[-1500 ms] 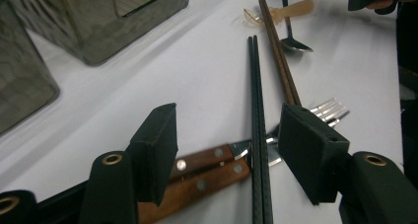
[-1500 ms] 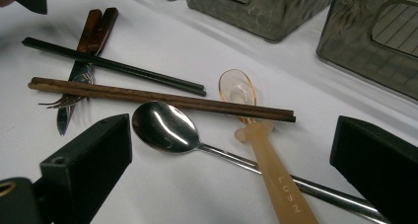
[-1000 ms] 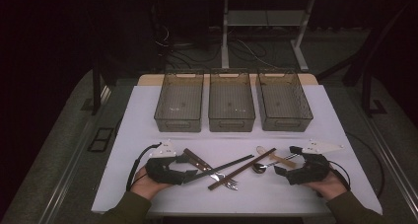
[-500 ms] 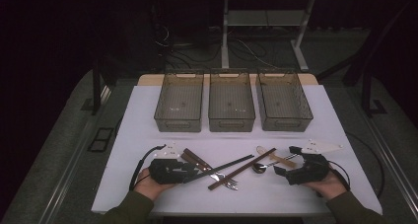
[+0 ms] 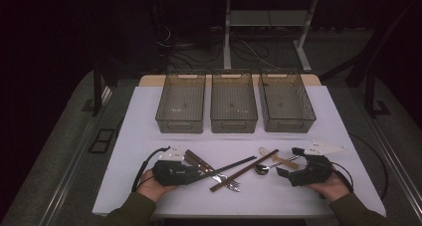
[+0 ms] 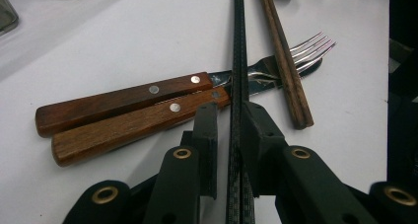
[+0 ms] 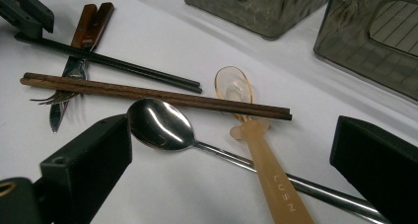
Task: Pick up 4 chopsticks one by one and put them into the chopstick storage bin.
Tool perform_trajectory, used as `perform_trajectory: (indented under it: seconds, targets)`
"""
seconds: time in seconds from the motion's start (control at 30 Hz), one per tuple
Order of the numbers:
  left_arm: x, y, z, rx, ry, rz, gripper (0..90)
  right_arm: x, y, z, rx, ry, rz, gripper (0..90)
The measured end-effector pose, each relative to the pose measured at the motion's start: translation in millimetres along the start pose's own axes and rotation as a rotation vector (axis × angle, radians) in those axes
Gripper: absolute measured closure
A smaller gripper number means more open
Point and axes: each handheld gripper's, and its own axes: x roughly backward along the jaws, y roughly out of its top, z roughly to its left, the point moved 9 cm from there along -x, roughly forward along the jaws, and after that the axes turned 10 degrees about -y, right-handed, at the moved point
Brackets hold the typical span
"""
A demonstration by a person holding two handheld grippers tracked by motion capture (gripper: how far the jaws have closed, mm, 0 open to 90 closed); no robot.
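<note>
Jaws of my left gripper (image 6: 229,135) had just been closing and clamped the black chopsticks (image 6: 240,61), which lay across the fork (image 6: 291,54) and knife handles. My right gripper (image 7: 231,169) stood wide apart above the metal spoon (image 7: 160,125).

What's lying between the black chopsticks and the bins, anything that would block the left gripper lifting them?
Nothing rests on the black chopsticks; they lie over the fork and knife. The left gripper has just been closing around them. Bare white table lies between them and the three bins.
</note>
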Motion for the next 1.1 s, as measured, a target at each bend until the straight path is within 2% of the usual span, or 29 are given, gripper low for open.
perform_trajectory:
  seconds: [0.47, 1.1]
  targets:
    - [-3.3, -1.7, -0.7, -0.005, -0.002, 0.022, 76.3, 0.0, 0.0, -0.1, -0.001, -0.001, 0.0, 2.4]
    - [-8.1, -5.5, 2.4, -0.014, 0.02, 0.063, 76.0, -0.1, 0.0, 0.1, 0.0, 0.001, 0.0, 2.3]
